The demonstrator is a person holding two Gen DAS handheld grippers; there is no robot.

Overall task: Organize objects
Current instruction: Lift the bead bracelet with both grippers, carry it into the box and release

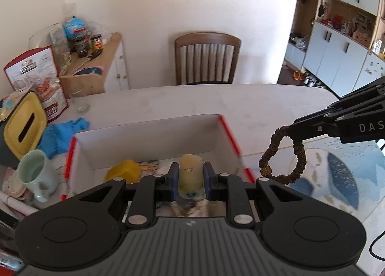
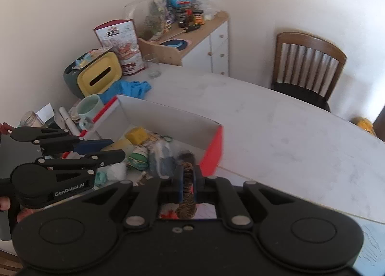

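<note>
My left gripper is shut on a pale yellow cylinder and holds it over the near side of an open white box with red edges. A yellow block and other small items lie in the box. My right gripper is shut on a brown bead bracelet. In the left wrist view the bracelet hangs from the right gripper, just right of the box. In the right wrist view the left gripper is over the box.
A mint mug, a blue cloth, a yellow-lidded container, a glass and a red printed bag crowd the table's left. A wooden chair stands beyond the white table. A blue mat lies at the right.
</note>
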